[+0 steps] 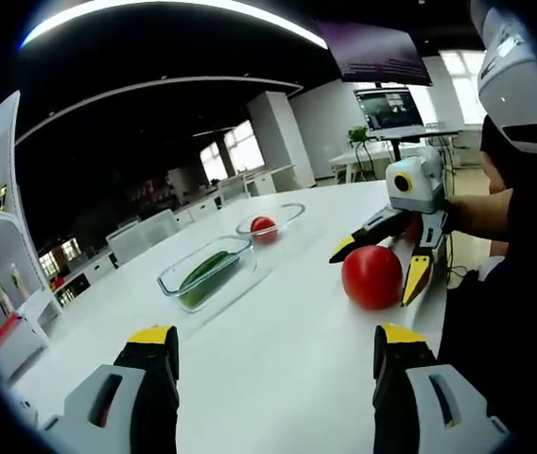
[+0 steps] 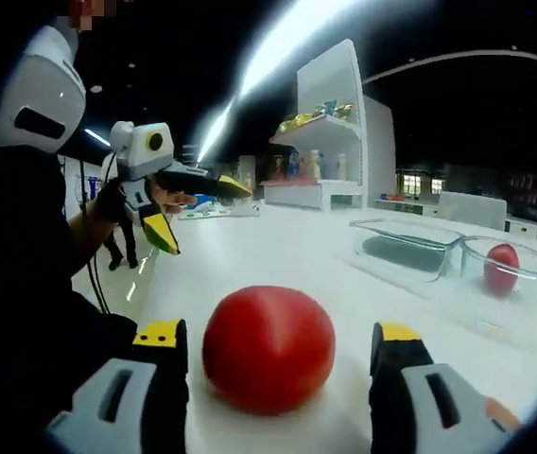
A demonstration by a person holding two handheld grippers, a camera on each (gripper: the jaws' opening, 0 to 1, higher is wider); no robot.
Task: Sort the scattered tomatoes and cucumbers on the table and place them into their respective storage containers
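A large red tomato (image 2: 268,347) rests on the white table (image 2: 278,255), between the wide-apart jaws of my right gripper (image 2: 278,345), which is open. In the left gripper view the same tomato (image 1: 372,275) lies between the right gripper's yellow-tipped fingers (image 1: 416,279). My left gripper (image 1: 273,342) is open over bare table with nothing between its jaws. A rectangular glass container (image 1: 208,271) holds a green cucumber (image 1: 202,277). Behind it a round glass bowl (image 1: 270,221) holds a small tomato (image 1: 263,226). Container (image 2: 407,248) and bowl (image 2: 507,261) stand at the right in the right gripper view.
The person holding the grippers stands at the table's edge (image 1: 519,284), wearing a white headset (image 2: 37,95). White shelving with small items (image 2: 325,142) rises beyond the table. Desks, chairs and a monitor (image 1: 389,107) fill the room behind.
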